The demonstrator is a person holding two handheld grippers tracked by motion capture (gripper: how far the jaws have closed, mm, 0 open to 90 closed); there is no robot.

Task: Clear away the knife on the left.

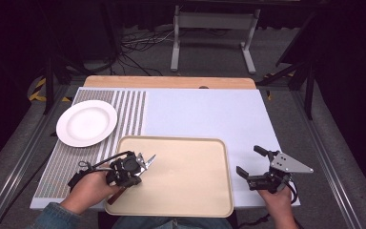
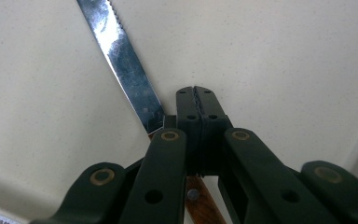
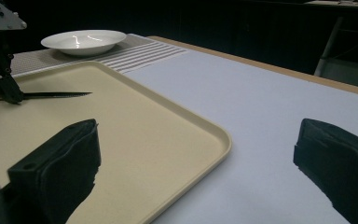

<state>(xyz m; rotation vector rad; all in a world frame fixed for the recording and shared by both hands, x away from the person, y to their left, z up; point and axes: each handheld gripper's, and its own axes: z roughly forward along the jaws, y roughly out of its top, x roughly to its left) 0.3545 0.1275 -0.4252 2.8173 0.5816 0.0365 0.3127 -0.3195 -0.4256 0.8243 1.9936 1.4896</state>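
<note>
Clamped on the knife (image 2: 135,79) handle, left gripper (image 2: 198,100) — I'd judge it light, stiff, slippery-bladed; right gripper (image 3: 196,158) gapes empty.

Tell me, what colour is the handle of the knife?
The knife's handle is reddish-brown wood with a metal rivet, seen best in the left gripper view.

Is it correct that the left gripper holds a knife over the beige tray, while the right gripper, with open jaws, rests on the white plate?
Not quite. The right gripper is nowhere near the white plate: the high view shows it over the white mat, right of the beige tray, jaws open. The plate sits far off at the left. The left gripper does hold the knife over the tray.
</note>
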